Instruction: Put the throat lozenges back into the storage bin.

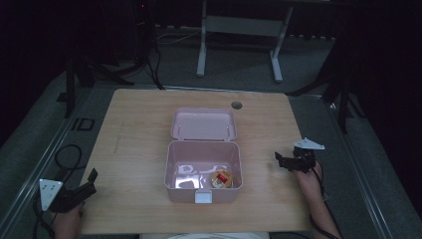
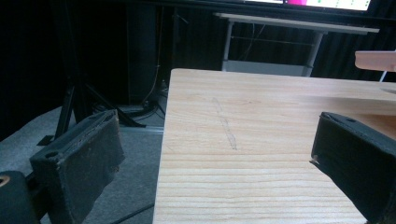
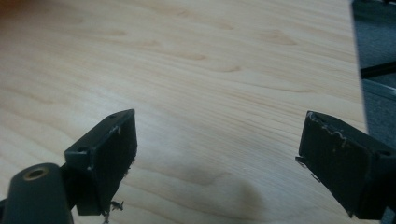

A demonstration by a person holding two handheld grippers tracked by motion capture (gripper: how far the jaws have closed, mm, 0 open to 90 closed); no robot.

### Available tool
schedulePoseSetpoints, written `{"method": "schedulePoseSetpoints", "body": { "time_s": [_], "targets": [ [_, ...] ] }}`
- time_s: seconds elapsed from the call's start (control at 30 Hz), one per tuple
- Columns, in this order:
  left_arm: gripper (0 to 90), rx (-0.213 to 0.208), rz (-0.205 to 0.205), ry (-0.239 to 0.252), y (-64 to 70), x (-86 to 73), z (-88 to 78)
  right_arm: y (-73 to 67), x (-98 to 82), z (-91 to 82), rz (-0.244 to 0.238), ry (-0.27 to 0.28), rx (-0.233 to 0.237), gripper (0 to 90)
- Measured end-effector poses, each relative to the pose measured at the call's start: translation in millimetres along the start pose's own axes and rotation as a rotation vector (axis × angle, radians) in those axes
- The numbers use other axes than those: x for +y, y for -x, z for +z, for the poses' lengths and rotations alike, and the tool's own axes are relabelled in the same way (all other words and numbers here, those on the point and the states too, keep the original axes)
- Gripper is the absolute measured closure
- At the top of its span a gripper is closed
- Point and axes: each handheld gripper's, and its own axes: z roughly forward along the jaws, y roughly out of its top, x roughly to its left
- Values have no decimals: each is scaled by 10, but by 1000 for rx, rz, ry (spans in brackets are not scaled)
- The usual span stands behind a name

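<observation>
Pale wood grain runs across the table (image 1: 134,149) in front of you, and both of your tools sit at its near edges, well apart from each other. Your left gripper (image 1: 91,180) hangs over the near left corner; in the left gripper view its jaws stand wide apart with nothing between them, one over the floor beside the table edge and the other over the board, and a faint grey scuff (image 2: 225,125) marks the wood ahead of them. Further right, in the middle of the table, sits the pink box (image 1: 171,167) with its lid (image 1: 203,123) thrown open and lying back on the far side. Inside it, in the near right corner, lies a small round container (image 1: 222,178) with a red and yellow top. A white latch (image 1: 203,197) shows on the box's near wall. Further right again, your right gripper (image 1: 278,160) hovers near the table's right edge, pointing left toward the box but clear of it; in the right gripper view its jaws are also spread wide over bare wood, holding nothing.
</observation>
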Motion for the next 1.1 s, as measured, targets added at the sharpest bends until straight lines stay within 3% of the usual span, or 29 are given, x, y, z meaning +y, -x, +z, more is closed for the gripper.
{"method": "schedulePoseSetpoints", "body": {
  "time_s": [0.23,0.37,0.53,0.63,0.83,1.1],
  "targets": [
    [25,0,0,-1,0,0,0,34,-95,-48,42,17,-61,112],
    [25,0,3,0,2,0,-1,19,-134,-71,56,39,-145,112],
    [24,-1,3,1,2,-1,-3,35,-183,-72,92,43,-205,112],
    [24,0,0,3,2,-2,-4,69,-204,-83,135,54,-188,112],
    [25,4,1,5,2,-2,-7,138,-208,-114,185,80,-202,113],
    [24,8,-2,5,2,-2,-7,174,-226,-111,204,71,-226,113]
  ]
}}
